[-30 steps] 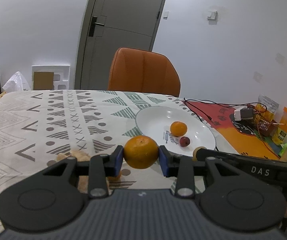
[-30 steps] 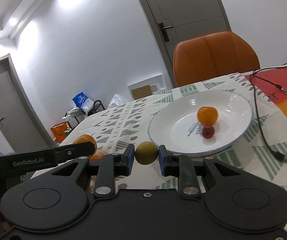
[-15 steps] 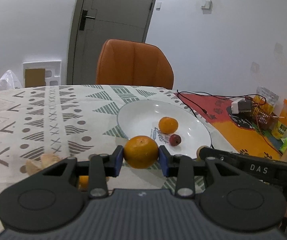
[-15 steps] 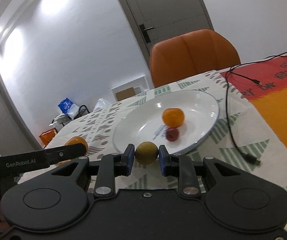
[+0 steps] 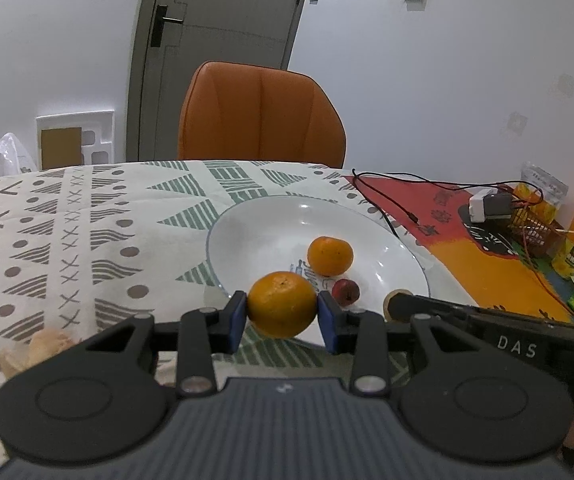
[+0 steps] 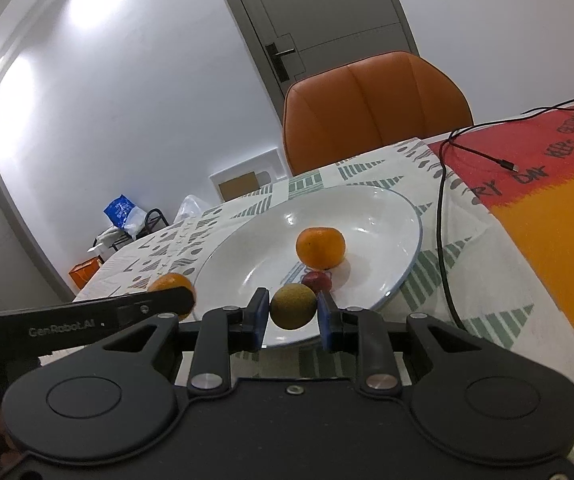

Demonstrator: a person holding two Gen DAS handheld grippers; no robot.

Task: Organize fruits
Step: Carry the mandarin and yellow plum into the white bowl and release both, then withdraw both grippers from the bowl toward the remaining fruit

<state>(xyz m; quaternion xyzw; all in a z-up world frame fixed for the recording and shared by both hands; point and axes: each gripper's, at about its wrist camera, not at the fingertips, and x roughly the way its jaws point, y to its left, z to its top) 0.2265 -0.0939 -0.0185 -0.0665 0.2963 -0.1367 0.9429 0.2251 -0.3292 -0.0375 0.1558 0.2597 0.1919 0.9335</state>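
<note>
Left wrist view: my left gripper [image 5: 282, 317] clamps a round orange mandarin [image 5: 282, 304] at lower centre, short of the white ceramic plate [image 5: 247, 236], where a smaller mandarin [image 5: 330, 256] and small red fruit [image 5: 345, 291] lie.

Right wrist view: my right gripper [image 6: 293, 316] grips a brownish-green round fruit [image 6: 293, 306] over the plate's near rim; I judge two placed, two left to drop.

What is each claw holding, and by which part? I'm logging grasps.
The left claw clamps a round orange mandarin across its sides; the right claw clamps a round greenish-brown fruit across its sides.
</note>
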